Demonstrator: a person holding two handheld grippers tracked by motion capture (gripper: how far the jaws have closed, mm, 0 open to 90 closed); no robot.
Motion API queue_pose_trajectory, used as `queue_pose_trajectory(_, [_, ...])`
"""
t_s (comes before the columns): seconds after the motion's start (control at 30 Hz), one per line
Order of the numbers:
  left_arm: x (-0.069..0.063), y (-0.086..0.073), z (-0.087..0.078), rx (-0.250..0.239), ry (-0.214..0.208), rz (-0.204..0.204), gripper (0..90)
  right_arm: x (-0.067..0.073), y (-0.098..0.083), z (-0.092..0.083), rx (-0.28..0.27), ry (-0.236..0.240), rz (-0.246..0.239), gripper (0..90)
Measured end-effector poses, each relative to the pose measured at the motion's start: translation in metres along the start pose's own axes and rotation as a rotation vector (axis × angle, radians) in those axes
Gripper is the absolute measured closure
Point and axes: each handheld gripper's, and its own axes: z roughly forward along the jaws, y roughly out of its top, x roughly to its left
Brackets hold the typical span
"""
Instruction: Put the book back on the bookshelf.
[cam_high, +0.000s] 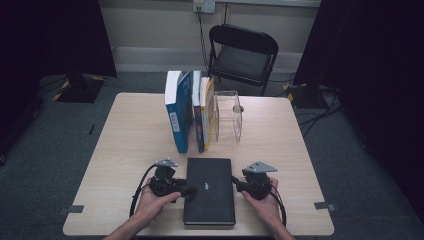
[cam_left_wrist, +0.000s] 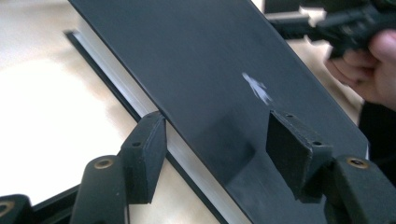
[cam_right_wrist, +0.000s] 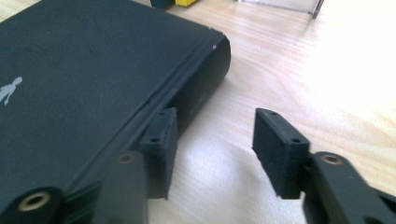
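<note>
Black hardcover book (cam_high: 209, 190) lies flat on the desk (cam_high: 130, 135) between my left gripper (cam_high: 186, 189) and right gripper (cam_high: 236, 185), jaws half-open, gripping nothing; next, I judge, closing on its edges to lift.

The black book (cam_high: 209, 191) lies flat and closed on the near edge of the table, between the two hands, its long side running away from the person. Its matte dark cover bears a small pale mark near the middle (cam_left_wrist: 256, 88), and the white page edges (cam_left_wrist: 154, 122) show along its left side
</note>
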Motion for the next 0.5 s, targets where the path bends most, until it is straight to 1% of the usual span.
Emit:
queue_pose_trajectory(0.03, [0.002,0.003,0.001,-0.011,0.027,-0.003,38.5,0.0,-0.001,-0.001,0.002,0.006,0.0,47.4])
queue_pose_trajectory(0.1, [0.008,0.012,0.004,-0.035,0.055,-0.027,38.4,0.0,-0.001,-0.002,0.003,0.009,-0.003,46.9])
queue_pose_trajectory(0.13, [0.013,0.016,0.004,-0.057,0.058,-0.047,39.6,0.0,-0.002,-0.002,0.004,0.01,-0.004,46.3])
queue_pose_trajectory(0.17, [0.017,0.022,0.006,-0.062,0.047,-0.076,42.4,0.0,-0.002,-0.002,0.005,0.011,-0.002,45.6])
queue_pose_trajectory(0.2, [0.018,0.026,0.007,-0.057,0.054,-0.08,40.7,-0.001,-0.002,-0.002,0.005,0.012,0.001,45.4])
queue_pose_trajectory(0.23, [0.018,0.029,0.009,-0.056,0.07,-0.079,40.8,-0.001,-0.002,-0.002,0.005,0.015,0.002,45.0])
queue_pose_trajectory(0.27, [0.019,0.031,0.009,-0.05,0.072,-0.075,41.2,-0.002,-0.002,-0.002,0.005,0.016,0.003,44.4])
queue_pose_trajectory(0.3, [0.019,0.03,0.01,-0.056,0.072,-0.082,41.4,-0.002,-0.002,-0.003,0.004,0.015,0.002,44.1])
queue_pose_trajectory(0.33, [0.02,0.028,0.01,-0.066,0.061,-0.107,42.7,-0.001,-0.002,-0.003,0.003,0.016,0.003,44.2])
queue_pose_trajectory(0.4, [0.022,0.021,0.011,-0.076,0.022,-0.137,46.4,-0.001,-0.003,-0.003,0.0,0.016,-0.001,43.9])
queue_pose_trajectory(0.43, [0.022,0.019,0.013,-0.069,0.004,-0.157,47.2,-0.002,-0.003,-0.003,0.002,0.018,0.006,43.7])
queue_pose_trajectory(0.47, [0.021,0.017,0.015,-0.06,0.007,-0.162,46.4,-0.002,-0.004,-0.003,0.003,0.019,0.011,43.4])
queue_pose_trajectory(0.5, [0.02,0.017,0.016,-0.064,0.012,-0.153,45.7,-0.002,-0.004,-0.004,0.005,0.02,0.014,42.5])
